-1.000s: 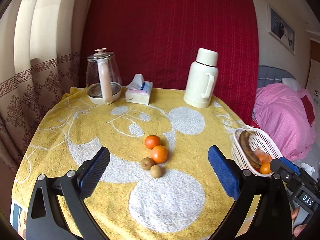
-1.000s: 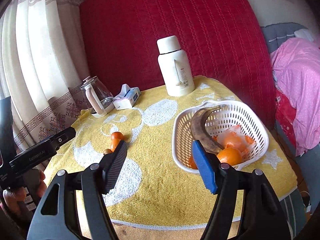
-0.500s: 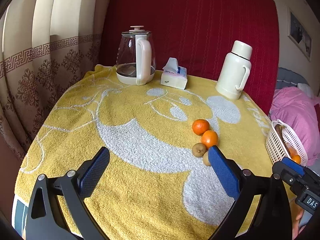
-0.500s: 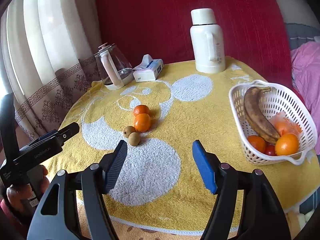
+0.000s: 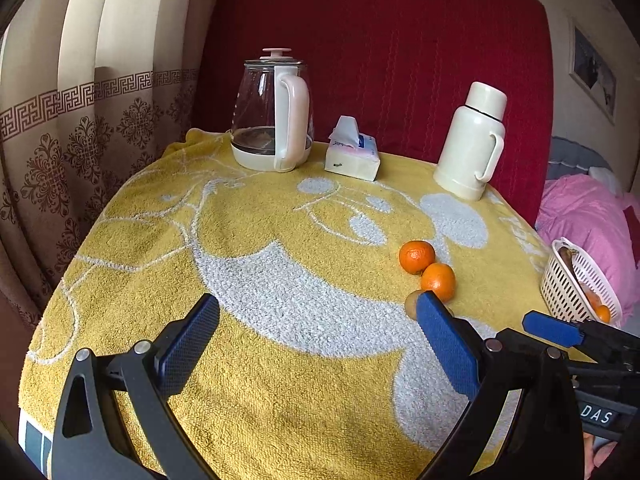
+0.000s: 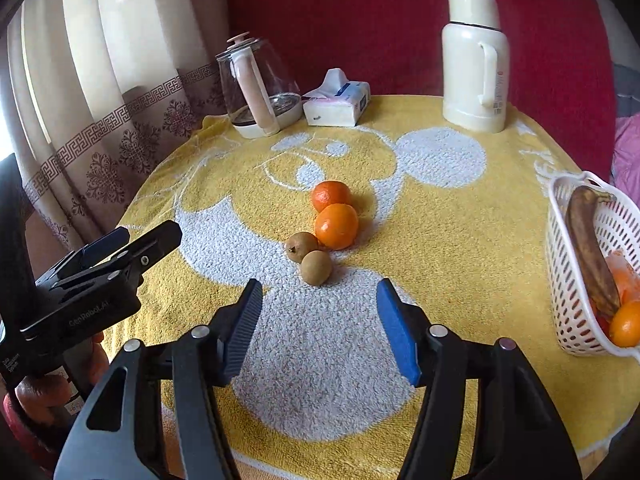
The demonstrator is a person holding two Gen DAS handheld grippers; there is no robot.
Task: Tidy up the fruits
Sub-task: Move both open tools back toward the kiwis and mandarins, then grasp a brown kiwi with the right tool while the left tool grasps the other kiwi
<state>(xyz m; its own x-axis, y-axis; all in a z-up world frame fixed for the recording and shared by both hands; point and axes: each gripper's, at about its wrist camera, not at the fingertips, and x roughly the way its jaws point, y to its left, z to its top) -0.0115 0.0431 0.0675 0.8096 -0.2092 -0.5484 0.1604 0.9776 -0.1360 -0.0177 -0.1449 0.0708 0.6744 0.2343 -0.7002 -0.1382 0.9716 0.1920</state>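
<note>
Both grippers, left gripper [image 5: 318,344] and right gripper [image 6: 320,328], gape above yellow towel [image 6: 440,216], red backdrop [image 6: 380,20].

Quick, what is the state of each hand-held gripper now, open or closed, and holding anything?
Left hand-held gripper: open, holding nothing.
Right hand-held gripper: open, holding nothing, pointed at the small brown fruits.

Red quilted panel [image 5: 380,60] at 12 o'clock behind table. Patterned beige curtain [image 5: 80,120] at 9 o'clock, daylit. Framed picture [image 5: 592,72] on wall at 2 o'clock; pink bedding [image 5: 584,220] at 3 o'clock.
</note>
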